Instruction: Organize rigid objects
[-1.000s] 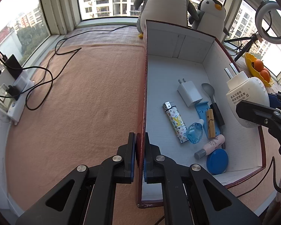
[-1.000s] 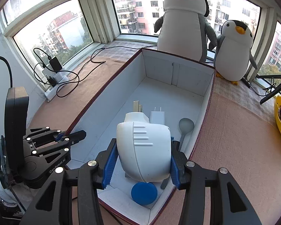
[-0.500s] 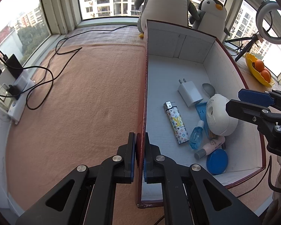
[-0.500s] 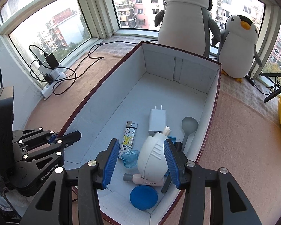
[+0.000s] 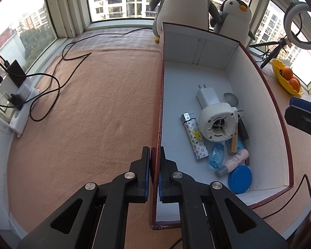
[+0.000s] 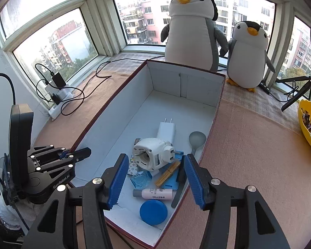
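A white round plug-in device (image 5: 217,122) (image 6: 150,153) lies on its side in the open cardboard box (image 5: 265,95) (image 6: 114,112), on top of the other items. Around it lie a white charger (image 5: 208,95), a patterned lighter (image 5: 194,139), a spoon (image 6: 196,140), a wooden clothespin (image 6: 169,173), a small blue bottle (image 5: 216,155), a pink tube (image 6: 155,194) and a blue lid (image 5: 239,178) (image 6: 153,211). My left gripper (image 5: 154,174) is shut on the box's left wall. My right gripper (image 6: 154,178) is open and empty above the box's near end.
Two plush penguins (image 6: 190,25) stand behind the box by the window. A power strip with cables (image 5: 20,101) lies at the left. A yellow dish with oranges (image 5: 288,78) and a ring-light tripod (image 5: 300,29) are at the right. The surface is a peach cloth (image 5: 93,114).
My right gripper lowered the white device into the box, opened and let it go, then drew back. The device now rests on the pile. The left gripper has not moved.
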{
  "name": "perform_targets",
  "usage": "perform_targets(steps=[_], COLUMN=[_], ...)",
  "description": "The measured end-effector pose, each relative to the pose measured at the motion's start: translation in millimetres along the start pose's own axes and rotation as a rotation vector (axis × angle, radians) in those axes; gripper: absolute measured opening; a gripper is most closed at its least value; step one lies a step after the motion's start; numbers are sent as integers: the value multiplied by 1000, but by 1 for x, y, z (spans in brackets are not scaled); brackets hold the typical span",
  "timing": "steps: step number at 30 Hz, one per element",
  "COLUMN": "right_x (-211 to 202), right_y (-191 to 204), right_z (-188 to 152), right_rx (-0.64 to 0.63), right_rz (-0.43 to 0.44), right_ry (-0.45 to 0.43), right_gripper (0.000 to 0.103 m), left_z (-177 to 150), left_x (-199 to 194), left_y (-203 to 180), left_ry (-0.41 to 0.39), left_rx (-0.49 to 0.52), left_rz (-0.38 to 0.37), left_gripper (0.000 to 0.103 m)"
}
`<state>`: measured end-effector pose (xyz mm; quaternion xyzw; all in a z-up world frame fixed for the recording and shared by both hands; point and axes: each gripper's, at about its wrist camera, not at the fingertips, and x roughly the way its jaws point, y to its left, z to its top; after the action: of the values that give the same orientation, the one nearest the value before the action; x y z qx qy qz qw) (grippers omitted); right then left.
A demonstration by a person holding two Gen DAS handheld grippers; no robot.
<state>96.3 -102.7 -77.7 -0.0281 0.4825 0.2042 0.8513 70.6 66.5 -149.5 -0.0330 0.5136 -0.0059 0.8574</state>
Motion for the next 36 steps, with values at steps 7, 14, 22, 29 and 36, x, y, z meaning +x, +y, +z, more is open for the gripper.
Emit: perform_targets(steps=[7, 14, 22, 29, 36], right_x=[-21, -31, -47, -62, -75], right_y=[-22, -35, -43, -50, -55], right_z=[-9, -17, -23, -28, -32], right_rx=[47, 82, 102, 127, 143], right_rz=[-33, -56, -85, -104, -124], right_ry=[-32, -47, -80, -112, -131], right_gripper=[54, 55, 61, 64, 66], left_z=[2, 3, 9, 11, 12], left_x=[-4, -6, -18, -34, -55], left_y=[-2, -1, 3, 3, -5], left_ry=[-4, -1, -36, -77, -117], left_rx=[4, -4, -34, -37, -15], left_rz=[3, -1, -7, 11, 1], left_gripper=[5, 6, 20, 22, 34])
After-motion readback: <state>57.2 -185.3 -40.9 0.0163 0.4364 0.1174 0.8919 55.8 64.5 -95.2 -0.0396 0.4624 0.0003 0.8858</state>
